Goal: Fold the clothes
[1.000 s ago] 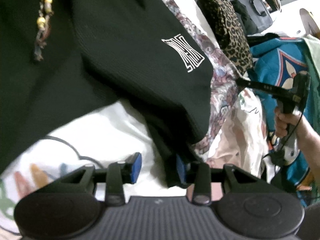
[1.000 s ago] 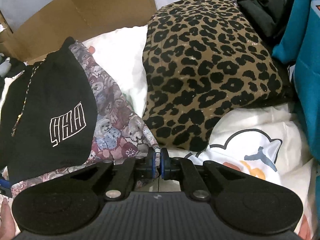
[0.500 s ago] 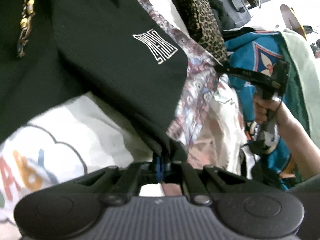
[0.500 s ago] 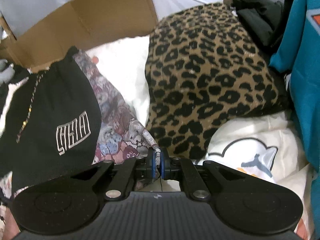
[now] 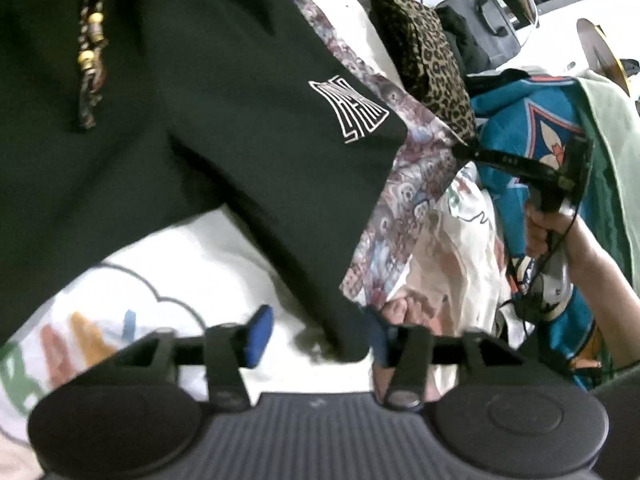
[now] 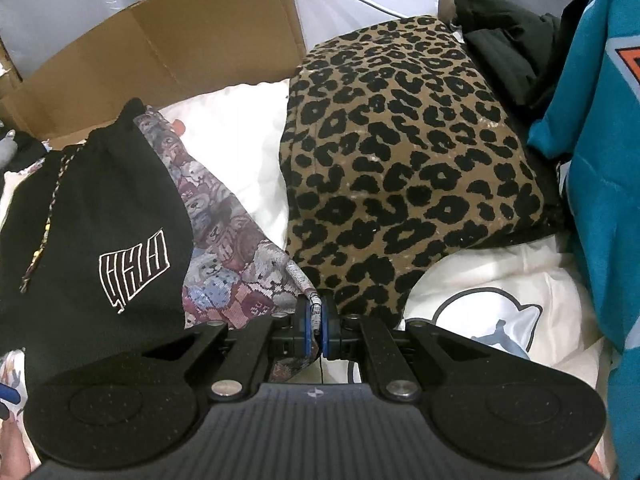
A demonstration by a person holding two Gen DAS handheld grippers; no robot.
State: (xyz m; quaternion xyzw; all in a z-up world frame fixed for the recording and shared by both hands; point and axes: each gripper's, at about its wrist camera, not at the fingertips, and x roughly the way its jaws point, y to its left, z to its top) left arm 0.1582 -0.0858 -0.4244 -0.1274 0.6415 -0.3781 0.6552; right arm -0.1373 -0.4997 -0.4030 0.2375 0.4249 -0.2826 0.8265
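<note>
A black garment (image 5: 200, 128) with a white logo and a beaded cord lies over a bear-patterned garment (image 5: 404, 188). My left gripper (image 5: 318, 338) is open; the black garment's lower corner hangs between its blue pads (image 5: 260, 334), close to the right one. My right gripper (image 6: 315, 322) is shut on the bear-patterned garment's (image 6: 224, 248) corner hem. The left wrist view shows the right gripper (image 5: 466, 151) pinching that corner, held by a hand (image 5: 548, 232). The black garment (image 6: 100, 216) lies left of it.
A leopard-print cushion (image 6: 400, 160) sits ahead of the right gripper, with a cardboard box (image 6: 168, 44) behind. A white garment with a cloud print (image 6: 500, 312) lies underneath. A teal garment (image 6: 600, 140) hangs at the right and dark clothes (image 6: 500, 40) lie behind the cushion.
My left gripper shut on the black garment's corner half a second ago and now stands open again. The right gripper stays shut on the patterned corner and has shifted slightly.
</note>
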